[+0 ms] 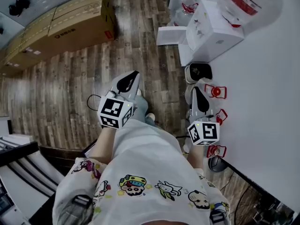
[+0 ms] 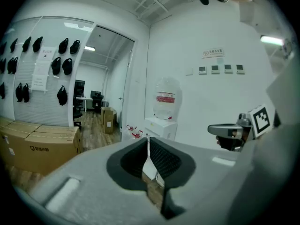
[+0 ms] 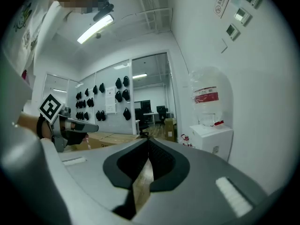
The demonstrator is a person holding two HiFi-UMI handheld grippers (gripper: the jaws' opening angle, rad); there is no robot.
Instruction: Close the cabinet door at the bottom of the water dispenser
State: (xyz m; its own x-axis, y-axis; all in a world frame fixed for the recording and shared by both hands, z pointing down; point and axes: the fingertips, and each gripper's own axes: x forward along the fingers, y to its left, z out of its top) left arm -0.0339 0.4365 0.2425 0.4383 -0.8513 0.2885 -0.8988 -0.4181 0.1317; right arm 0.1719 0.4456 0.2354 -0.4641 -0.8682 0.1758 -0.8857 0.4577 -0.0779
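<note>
Both grippers are held out level in front of the person, well apart from the dispenser and from each other. The left gripper (image 2: 148, 140) has its jaws closed, ribbed black pads meeting at the tips with nothing between them. The right gripper (image 3: 148, 142) shows the same: jaws together, empty. Both bodies are smooth grey moulded plastic, each carrying a cube with black-and-white square markers.

The water dispenser (image 1: 213, 29) is a white box-shaped unit standing upright against the white wall (image 1: 267, 107), long axis vertical. It stands ahead of the grippers, at the upper right of the head view. A clear, rounded bottle (image 1: 243, 1) with a red label sits on top. Its front faces away from the wall, towards the wood-plank floor (image 1: 70, 88).

The cabinet door (image 1: 169, 35) is a flat white panel at the unit's lower front. It appears to stand swung out from the body, towards the head view's left (the steep angle from above makes the amount of opening hard to judge).

Long brown cardboard boxes (image 1: 70, 22) lie on the floor, well apart from the dispenser. Small red-and-white items (image 1: 216, 91) line the wall foot.
</note>
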